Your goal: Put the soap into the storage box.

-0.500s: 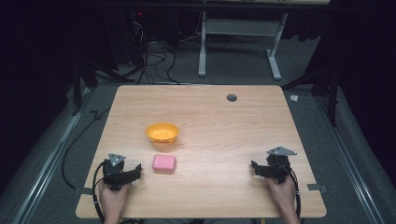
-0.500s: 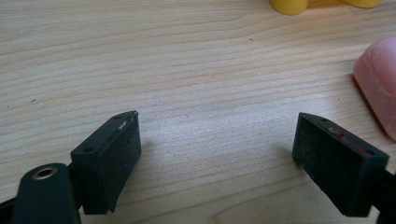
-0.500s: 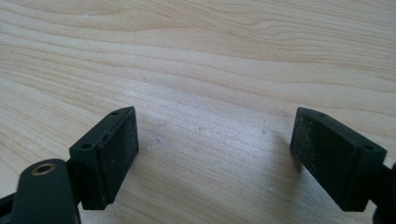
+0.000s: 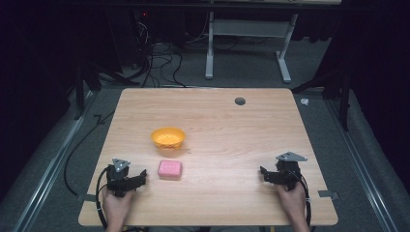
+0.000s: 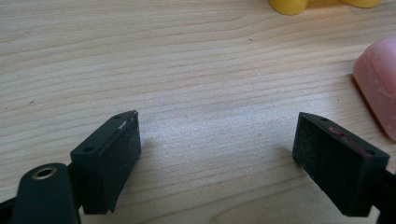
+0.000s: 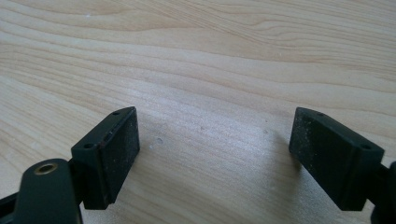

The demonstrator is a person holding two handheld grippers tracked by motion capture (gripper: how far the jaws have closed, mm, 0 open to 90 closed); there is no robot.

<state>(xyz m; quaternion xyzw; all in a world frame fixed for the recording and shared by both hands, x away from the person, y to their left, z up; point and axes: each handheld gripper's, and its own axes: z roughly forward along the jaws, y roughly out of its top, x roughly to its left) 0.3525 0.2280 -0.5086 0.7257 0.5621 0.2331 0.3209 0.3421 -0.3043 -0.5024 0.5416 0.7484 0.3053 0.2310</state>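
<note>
Resting low over the wooden table [image 4: 217, 121], the left gripper [image 4: 138, 179] sits at about seven o'clock on the tabletop with its jaws spread wide and nothing between them; the left gripper view shows only bare wood grain in the gap. The pink block [image 4: 170, 169], a rounded soap-like piece, lies flat just beside that gripper, at roughly three o'clock from its tips, and its edge shows at the right margin of the left gripper view [image 5: 379, 88]. Just beyond the block, toward twelve o'clock, stands the orange bowl [image 4: 168, 137], upright, with something small and pale inside that is too fine to make out. The right gripper [image 4: 265, 175] rests near five o'clock on the table, well apart from both things, its jaws likewise parted and empty over plain wood. Judging from this layout, the work is at its opening step: the approach to the pink block, with no grasp made yet. The next move seems to call for swinging the left gripper toward three o'clock so the block sits squarely between the pads, then closing across its narrower sides; since the block is low and rounded, the jaws probably need to stay close to the surface to catch it without skidding it toward the bowl.
</note>
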